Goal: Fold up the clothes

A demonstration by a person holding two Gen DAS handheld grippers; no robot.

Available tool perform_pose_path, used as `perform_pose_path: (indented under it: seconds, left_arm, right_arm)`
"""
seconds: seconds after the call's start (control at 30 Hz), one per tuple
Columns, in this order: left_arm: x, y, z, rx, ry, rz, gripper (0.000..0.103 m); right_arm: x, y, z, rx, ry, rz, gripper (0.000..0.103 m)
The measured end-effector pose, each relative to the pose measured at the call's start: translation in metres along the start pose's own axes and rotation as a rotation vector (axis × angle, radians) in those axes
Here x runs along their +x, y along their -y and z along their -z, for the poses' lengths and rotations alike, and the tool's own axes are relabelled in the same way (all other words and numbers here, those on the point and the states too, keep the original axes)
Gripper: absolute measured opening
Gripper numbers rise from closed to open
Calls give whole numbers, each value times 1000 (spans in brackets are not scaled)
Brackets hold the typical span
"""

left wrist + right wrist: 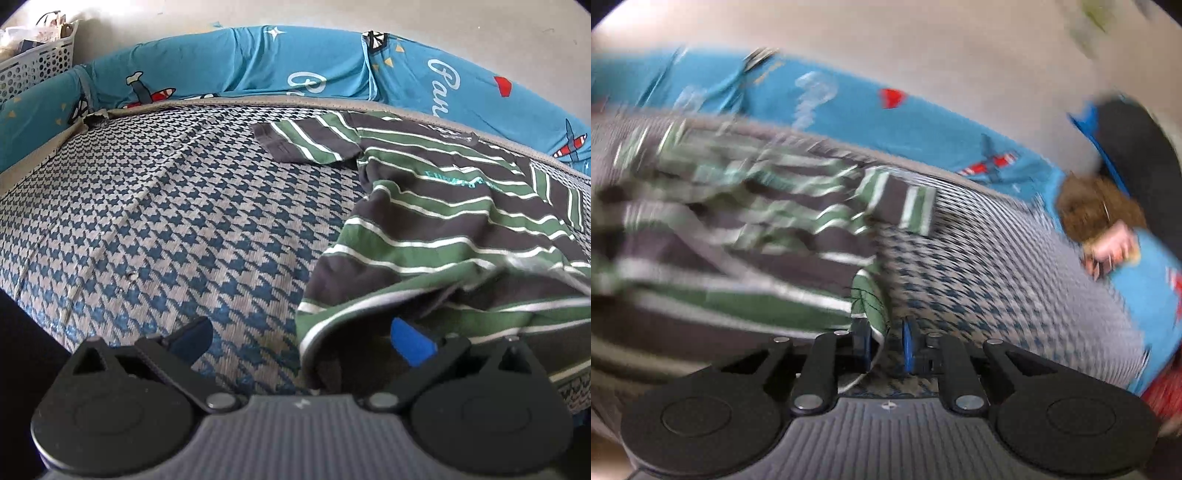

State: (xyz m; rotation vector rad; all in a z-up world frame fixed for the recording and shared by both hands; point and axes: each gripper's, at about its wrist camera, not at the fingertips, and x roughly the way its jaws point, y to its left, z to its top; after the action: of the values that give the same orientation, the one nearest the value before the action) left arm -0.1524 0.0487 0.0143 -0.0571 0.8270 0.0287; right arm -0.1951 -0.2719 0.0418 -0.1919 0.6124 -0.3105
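A grey, green and white striped T-shirt (443, 221) lies on a blue houndstooth mat (166, 221), collar toward the far edge. Its near hem is lifted and hangs over my left gripper (303, 341), which is open wide, its right blue pad (410, 343) under the cloth. In the blurred right wrist view the shirt (738, 229) fills the left. My right gripper (886, 343) has its jaws nearly closed on the shirt's right hem corner (868, 299), with a narrow gap showing beside the cloth.
A blue cartoon-print padded border (258, 62) rings the mat. A white perforated basket (33, 62) stands at the far left. A doll with brown hair (1104, 221) lies at the mat's right edge, with a dark object (1137, 147) behind it.
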Motion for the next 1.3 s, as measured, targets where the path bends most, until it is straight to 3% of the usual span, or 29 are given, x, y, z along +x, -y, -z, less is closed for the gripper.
perform_pose_path:
  seconds: [0.13,0.27,0.47,0.57,0.67,0.93,1.07,1.17,1.3]
  left_arm:
    - [-5,-5,0,-16,8,-1,103]
    - [-11,-12,-1,-47,17,10,103]
    - [-18,-21,1,-83,20,7,103]
    - [-22,-24,1,-107,33,53,103]
    - [-28,-23,-1,-98,66,58,103]
    - [-23,-35,-3,-174,41,26,103]
    - [-20,-31,-3,-154,32,12,103]
    - [-17,-29,-3,-144,24,11,103]
    - [-14,-31,-3,-160,12,-2,103]
  right_arm:
    - [-19,23,0,144,-35,31,12]
    - [-19,39,5,229,-127,39,23]
    - [-28,45,5,271,-123,64,34]
    - [-25,55,7,362,-150,73,37]
    - [-23,54,7,335,-172,64,38]
    - [-26,36,8,237,-242,51,43]
    - [-41,29,8,218,-171,-40,43]
    - [-51,19,7,178,-117,-47,43]
    - [-59,8,9,166,-46,-247,43]
